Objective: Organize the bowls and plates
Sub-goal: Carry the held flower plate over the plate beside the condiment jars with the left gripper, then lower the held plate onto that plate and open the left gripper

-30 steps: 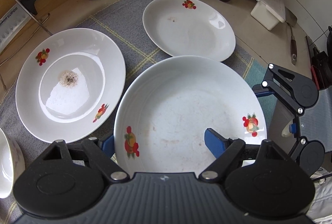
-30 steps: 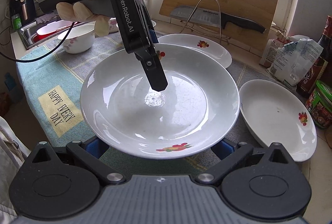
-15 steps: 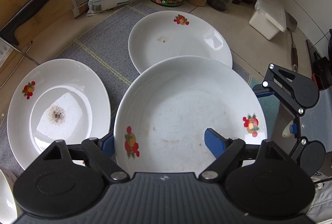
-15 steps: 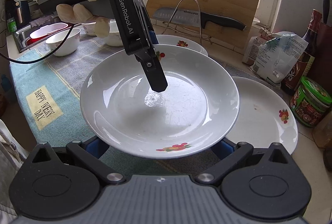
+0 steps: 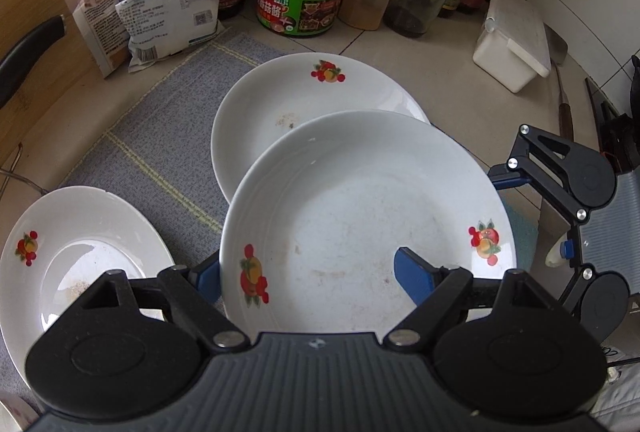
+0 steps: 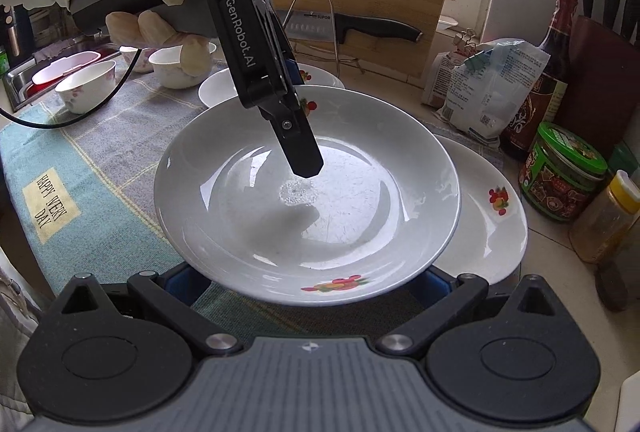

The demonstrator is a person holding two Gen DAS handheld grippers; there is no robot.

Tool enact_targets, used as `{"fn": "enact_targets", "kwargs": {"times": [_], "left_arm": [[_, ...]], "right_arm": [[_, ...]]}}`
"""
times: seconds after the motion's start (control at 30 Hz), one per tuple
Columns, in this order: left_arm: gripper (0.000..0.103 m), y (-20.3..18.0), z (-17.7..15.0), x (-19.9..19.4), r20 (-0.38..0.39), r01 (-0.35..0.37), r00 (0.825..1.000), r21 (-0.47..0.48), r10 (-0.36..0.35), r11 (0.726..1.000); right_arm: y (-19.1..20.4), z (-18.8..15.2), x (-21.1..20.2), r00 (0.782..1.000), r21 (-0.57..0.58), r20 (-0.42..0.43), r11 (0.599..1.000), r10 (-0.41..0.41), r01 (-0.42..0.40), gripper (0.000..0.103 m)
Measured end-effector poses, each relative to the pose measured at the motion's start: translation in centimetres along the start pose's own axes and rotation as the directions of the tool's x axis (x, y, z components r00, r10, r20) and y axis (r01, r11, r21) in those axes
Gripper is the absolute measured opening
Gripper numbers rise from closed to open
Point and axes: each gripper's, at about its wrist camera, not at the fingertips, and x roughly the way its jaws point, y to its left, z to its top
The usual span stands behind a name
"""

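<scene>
Carried plate [image 5: 360, 216], clamped at its rim by the left gripper [image 5: 308, 272] and right gripper [image 6: 308, 284], overlaps the target plate [image 5: 280, 99]; a misjudged descent risks chipping rims.

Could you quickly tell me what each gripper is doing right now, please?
Left gripper: closed on the lifted plate, one finger inside it, one underneath.
Right gripper: at the same plate's rim; its jaws are hidden, so cannot tell.
</scene>
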Motion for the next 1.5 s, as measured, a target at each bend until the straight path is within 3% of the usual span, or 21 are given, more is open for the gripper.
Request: {"fn": "enact_targets", "kwargs": {"times": [0.7, 1.5], "left_arm": [[0.085, 0.5, 4.6, 3.3, 0.011, 0.021, 1.000, 0.029, -0.022, 0.999], [0.085, 1.1, 7.0, 5.6, 0.015, 0.061, 0.998, 0.021, -0.061, 0.998]], "right_arm": [[-4.7, -0.1, 1.1, 0.998, 0.018, -0.023, 0.998, -0.052, 0.052, 0.103], [-6.2, 0.2, 1.7, 0.990, 0.101, -0.091, 0.988, -0.104, 0.113, 0.103]]}}
